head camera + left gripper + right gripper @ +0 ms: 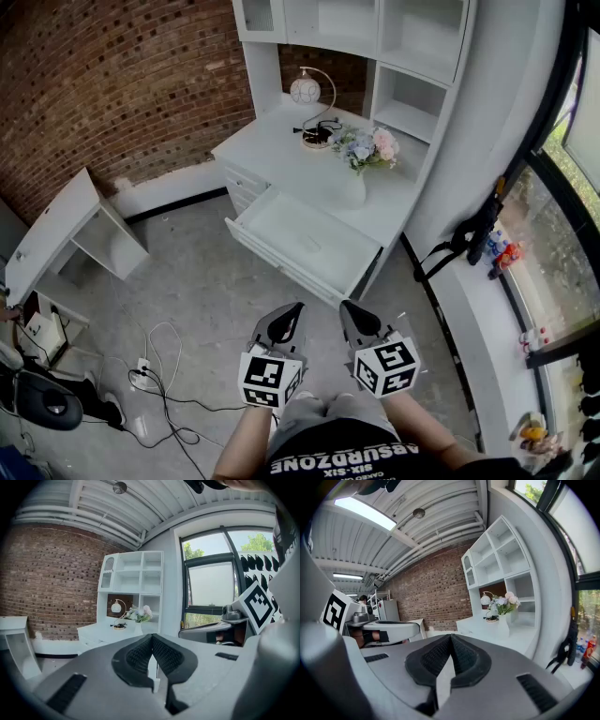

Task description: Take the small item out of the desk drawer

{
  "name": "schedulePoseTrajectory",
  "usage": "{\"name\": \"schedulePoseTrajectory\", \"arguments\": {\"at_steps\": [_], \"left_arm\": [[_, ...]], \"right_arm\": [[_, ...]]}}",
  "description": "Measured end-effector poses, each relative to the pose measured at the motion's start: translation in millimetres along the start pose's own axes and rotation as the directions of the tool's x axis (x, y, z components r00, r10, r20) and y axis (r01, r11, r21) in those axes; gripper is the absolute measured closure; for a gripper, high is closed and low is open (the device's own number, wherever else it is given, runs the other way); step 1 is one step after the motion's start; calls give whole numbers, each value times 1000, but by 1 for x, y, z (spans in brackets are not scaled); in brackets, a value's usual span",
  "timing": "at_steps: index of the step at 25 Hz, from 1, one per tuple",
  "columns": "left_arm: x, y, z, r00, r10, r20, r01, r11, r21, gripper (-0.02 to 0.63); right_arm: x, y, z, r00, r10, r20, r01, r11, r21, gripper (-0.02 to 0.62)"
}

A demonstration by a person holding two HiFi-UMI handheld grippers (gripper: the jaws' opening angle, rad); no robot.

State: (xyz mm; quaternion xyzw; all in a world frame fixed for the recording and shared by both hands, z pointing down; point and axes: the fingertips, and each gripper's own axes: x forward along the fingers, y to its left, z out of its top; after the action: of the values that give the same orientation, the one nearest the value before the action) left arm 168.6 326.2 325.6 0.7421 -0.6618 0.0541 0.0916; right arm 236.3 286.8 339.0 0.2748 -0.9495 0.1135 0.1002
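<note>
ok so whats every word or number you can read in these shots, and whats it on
"ABSURDZONE": on the person's black shirt, head view.
"SIX-SIX": the line just under it on the same shirt; a further line below is cut off and unreadable.
Marker cube on the left gripper, and the one on the right gripper: black-and-white square patterns only, no letters.
Bottles at the right: labels too small to read.

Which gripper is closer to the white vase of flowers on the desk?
Right. The right gripper faces the white vase nearly head-on; the left gripper sits farther left.
</note>
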Motion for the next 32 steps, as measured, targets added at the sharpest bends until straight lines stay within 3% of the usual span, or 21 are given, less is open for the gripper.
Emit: {"name": "schedulePoseTrajectory", "arguments": {"at_steps": [7,16,29,32], "left_arm": [[-7,10,-4,999,-36,5,36,999,9,600],[15,23,-21,997,-65,-37,64,998,-17,600],[86,87,-3,997,-53,-53,52,998,-20,600],[103,100,1,997,-50,-58,49,999,-17,600]], "right_arm": [[5,14,-5,999,-36,11,35,999,8,597],[29,3,-25,999,-24,-46,26,999,39,597],[115,-38,13,999,33,-23,-32,999,20,594],[135,-50,22,999,40,-23,-39,999,17,538]]}}
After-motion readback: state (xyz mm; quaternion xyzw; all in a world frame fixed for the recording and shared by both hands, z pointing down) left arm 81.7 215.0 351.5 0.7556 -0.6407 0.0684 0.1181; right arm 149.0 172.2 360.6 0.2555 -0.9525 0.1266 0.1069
